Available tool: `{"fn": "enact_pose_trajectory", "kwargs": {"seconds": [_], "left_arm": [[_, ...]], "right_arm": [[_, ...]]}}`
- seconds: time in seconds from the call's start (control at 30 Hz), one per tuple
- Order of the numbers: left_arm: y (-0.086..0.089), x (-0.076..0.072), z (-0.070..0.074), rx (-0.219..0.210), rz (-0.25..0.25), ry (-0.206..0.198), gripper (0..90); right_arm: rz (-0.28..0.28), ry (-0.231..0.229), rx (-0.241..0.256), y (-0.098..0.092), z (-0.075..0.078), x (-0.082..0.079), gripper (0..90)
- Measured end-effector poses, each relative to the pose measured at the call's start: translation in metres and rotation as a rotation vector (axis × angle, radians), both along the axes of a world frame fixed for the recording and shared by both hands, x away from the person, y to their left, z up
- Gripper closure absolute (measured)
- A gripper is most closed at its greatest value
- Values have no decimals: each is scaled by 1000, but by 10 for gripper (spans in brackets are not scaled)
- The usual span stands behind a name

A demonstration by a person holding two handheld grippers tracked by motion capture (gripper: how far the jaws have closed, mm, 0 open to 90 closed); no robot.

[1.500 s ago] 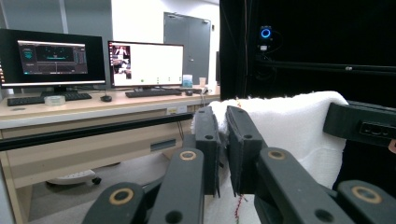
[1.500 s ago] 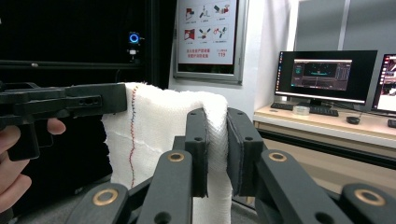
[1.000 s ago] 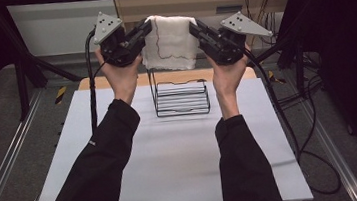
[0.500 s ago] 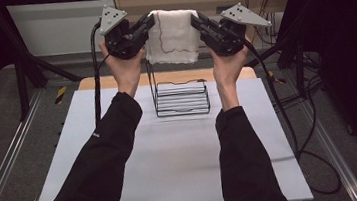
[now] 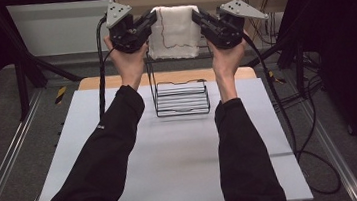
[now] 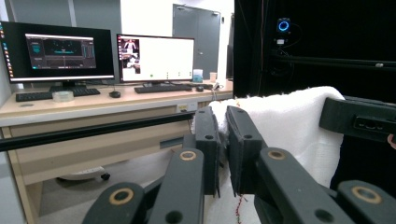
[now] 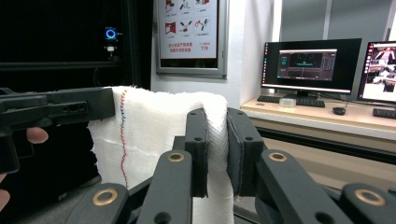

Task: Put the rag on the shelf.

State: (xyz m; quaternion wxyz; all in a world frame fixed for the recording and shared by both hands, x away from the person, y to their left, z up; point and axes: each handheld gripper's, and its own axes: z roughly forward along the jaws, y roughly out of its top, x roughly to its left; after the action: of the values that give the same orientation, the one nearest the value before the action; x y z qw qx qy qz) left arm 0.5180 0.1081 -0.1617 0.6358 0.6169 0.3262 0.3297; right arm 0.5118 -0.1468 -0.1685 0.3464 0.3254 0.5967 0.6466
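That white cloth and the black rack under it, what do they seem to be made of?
The white cloth looks like soft woven cotton, perhaps gauze or towelling: matt, fuzzy surface, stitched coloured thread along one edge. The black rack looks like thin metal wire with a dark coating, judging by its slim, rigid bars.

Both forearms wore black long sleeves (image 5: 112, 137), and each hand carried a matte black two-jaw gripper, left gripper (image 5: 150, 19) and right gripper (image 5: 198, 18), fitted with brass-ringed pivot screws (image 6: 187, 155), a grey three-cornered perforated plate (image 5: 242, 8) and a trailing black cable (image 5: 100, 78).
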Motion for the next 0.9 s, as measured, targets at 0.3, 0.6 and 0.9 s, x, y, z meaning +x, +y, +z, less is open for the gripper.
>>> {"fn": "enact_pose_trajectory", "kwargs": {"seconds": [0.3,0.6,0.9], "left_arm": [[3,8,-8,18,3,19,834],[3,8,-15,55,1,30,834],[3,7,-24,76,-10,42,834]], "right_arm": [[0,20,-15,3,-6,10,800],[0,40,-38,2,-12,13,799],[5,62,-46,0,-23,13,798]]}}
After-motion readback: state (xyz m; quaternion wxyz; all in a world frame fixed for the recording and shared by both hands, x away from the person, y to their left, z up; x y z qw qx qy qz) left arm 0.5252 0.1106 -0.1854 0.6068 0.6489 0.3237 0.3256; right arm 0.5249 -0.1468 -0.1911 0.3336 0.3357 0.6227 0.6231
